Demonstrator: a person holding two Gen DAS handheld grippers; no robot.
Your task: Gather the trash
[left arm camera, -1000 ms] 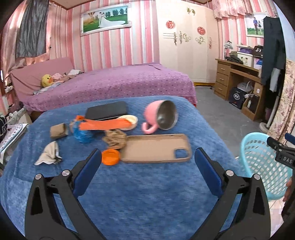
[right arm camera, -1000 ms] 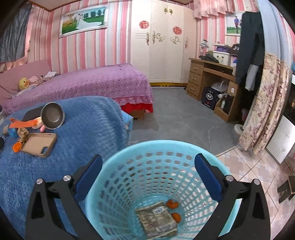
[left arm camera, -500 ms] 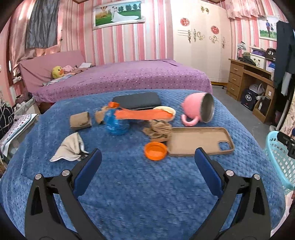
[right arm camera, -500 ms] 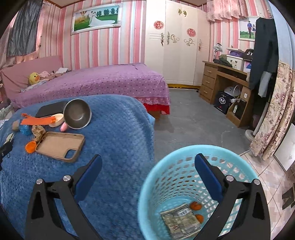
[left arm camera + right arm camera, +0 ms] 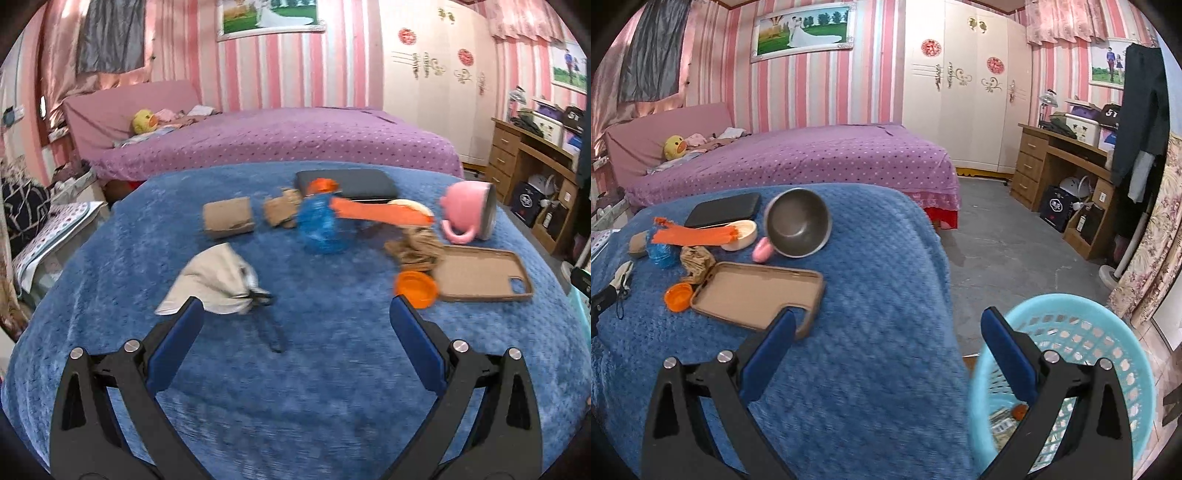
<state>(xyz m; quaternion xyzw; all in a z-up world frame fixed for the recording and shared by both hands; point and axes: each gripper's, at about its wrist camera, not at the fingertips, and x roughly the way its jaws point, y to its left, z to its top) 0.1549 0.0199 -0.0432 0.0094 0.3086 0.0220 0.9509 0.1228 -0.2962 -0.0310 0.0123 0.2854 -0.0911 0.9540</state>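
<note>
On the blue blanket lie a crumpled white tissue, a cardboard roll, a torn cardboard scrap, a blue crushed bottle, brown crumpled paper and an orange cap. My left gripper is open and empty just in front of the tissue. My right gripper is open and empty over the blanket's right edge, beside the light blue basket, which holds a wrapper and orange bits.
A pink mug lies on its side, with a brown phone case, a dark flat case and an orange strip on a small dish. A purple bed stands behind, a wooden desk at the right.
My left gripper has swung left from the phone case toward the tissue. My right gripper has moved left from above the basket, over the blanket's edge.
</note>
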